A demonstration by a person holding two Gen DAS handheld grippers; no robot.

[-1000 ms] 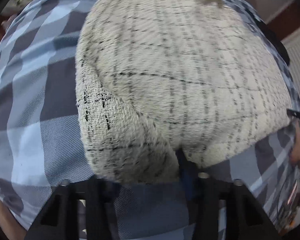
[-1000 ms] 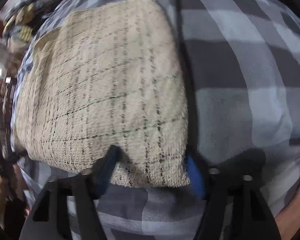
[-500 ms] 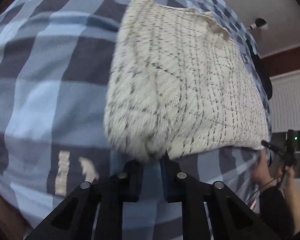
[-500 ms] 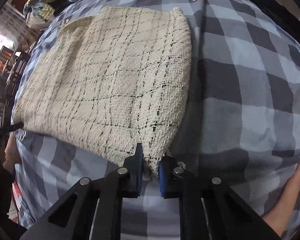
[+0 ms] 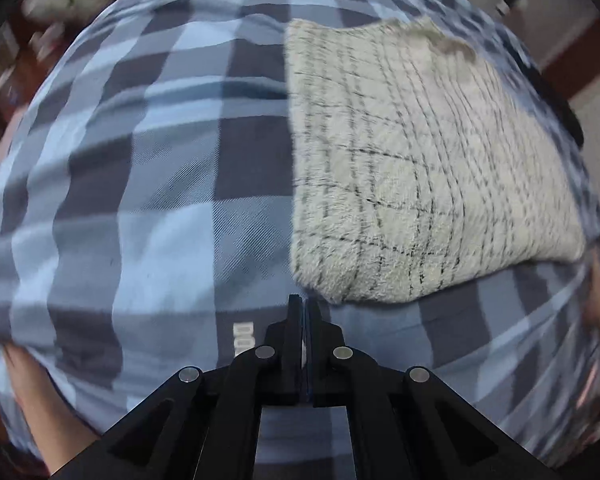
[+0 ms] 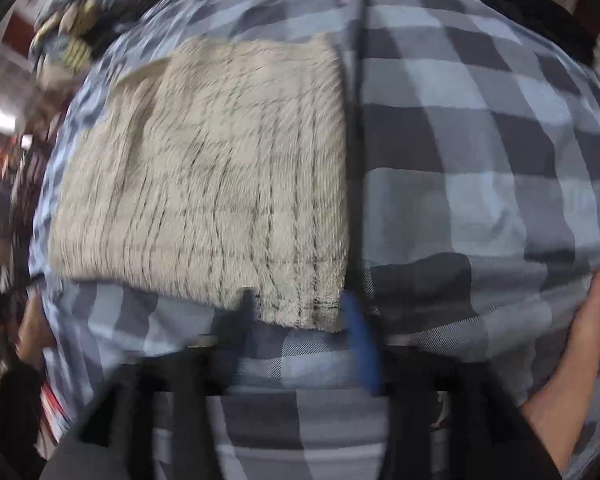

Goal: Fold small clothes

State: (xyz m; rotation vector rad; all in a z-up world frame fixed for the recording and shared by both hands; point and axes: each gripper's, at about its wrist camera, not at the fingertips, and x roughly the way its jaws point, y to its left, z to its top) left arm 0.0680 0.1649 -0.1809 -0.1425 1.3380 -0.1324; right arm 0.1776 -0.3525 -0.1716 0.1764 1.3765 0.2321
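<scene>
Where the left wrist view is sharp, the left gripper (image 5: pixel 303 304) shows its fingers pressed together on nothing, just short of the folded cream garment (image 5: pixel 412 168), which lies flat on the blue checked bedcover (image 5: pixel 148 184) to its right. Printed lettering under the fingers is half hidden. Across in the blurred right view, the right gripper (image 6: pixel 300 312) seems spread apart, straddling the garment's near corner (image 6: pixel 300 300).

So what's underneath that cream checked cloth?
The cream checked cloth lies on a blue plaid bedcover, which shows all around it. Anything between its folded layers is hidden.
</scene>
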